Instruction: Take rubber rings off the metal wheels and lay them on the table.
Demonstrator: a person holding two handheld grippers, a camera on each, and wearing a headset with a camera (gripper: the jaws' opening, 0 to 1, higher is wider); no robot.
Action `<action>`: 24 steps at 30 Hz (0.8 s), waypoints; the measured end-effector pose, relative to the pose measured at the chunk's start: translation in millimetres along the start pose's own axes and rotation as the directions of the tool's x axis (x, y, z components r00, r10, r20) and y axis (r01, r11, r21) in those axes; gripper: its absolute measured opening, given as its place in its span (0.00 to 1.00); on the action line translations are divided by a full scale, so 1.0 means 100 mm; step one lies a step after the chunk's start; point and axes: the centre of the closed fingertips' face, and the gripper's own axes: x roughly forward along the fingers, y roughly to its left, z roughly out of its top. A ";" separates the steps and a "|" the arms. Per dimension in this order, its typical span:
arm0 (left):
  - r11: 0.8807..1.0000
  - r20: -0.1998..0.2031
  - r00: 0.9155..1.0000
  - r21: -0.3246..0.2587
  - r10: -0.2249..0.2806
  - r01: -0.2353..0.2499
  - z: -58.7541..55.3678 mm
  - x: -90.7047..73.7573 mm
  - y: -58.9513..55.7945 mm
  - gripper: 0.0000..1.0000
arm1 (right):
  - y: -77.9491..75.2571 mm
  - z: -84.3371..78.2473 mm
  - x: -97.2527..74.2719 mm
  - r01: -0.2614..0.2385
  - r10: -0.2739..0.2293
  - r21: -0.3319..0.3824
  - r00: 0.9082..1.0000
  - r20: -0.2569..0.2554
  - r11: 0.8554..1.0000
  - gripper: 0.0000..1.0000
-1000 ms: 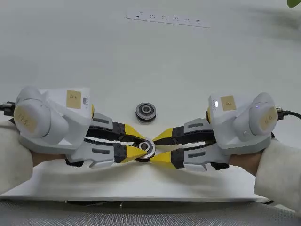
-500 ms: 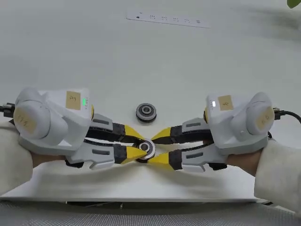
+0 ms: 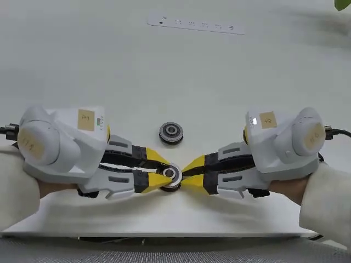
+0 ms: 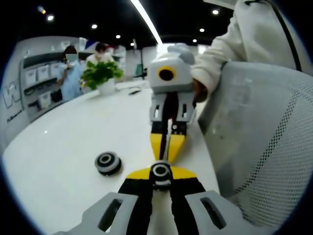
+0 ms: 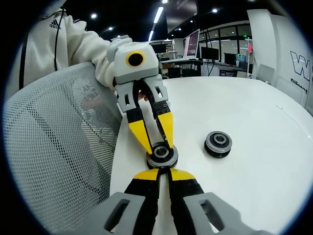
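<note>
The fingers of the left gripper [image 3: 160, 174] are closed on a metal wheel [image 3: 171, 175], with one yellow tip set at each side of it. The fingers of the right gripper [image 3: 193, 172] are drawn almost together, and their tips are pressed against the wheel's rim from the opposite side. Whether its rubber ring [image 5: 161, 165] is pinched cannot be told. The wheel is kept at the near edge of the table [image 3: 164, 71]. A second wheel [image 3: 171, 132] is laid flat beyond the held wheel, apart from it.
</note>
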 end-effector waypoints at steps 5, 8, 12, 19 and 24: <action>1.000 -0.002 1.000 0.003 0.002 -0.002 0.00 0.00 0.00 0.13 | -0.02 0.02 -0.02 0.018 -0.018 0.052 1.000 -0.003 0.998 0.00; 1.000 -0.003 1.000 0.006 0.002 -0.002 0.00 0.00 -0.01 0.13 | -0.03 0.02 -0.02 0.020 -0.020 0.086 1.000 -0.002 0.996 0.00; 1.000 -0.004 1.000 0.009 0.003 -0.003 0.01 0.00 -0.01 0.13 | -0.04 0.03 -0.03 0.021 -0.023 0.169 1.000 0.010 0.985 0.00; 1.000 -0.004 1.000 0.013 0.004 -0.004 0.01 0.00 -0.01 0.13 | -0.07 0.03 -0.05 0.006 -0.017 0.287 0.999 0.038 0.958 0.00; 1.000 -0.005 1.000 0.016 0.004 -0.004 0.01 0.00 -0.02 0.13 | -0.08 0.04 -0.09 -0.013 -0.015 0.384 0.997 0.071 0.923 0.00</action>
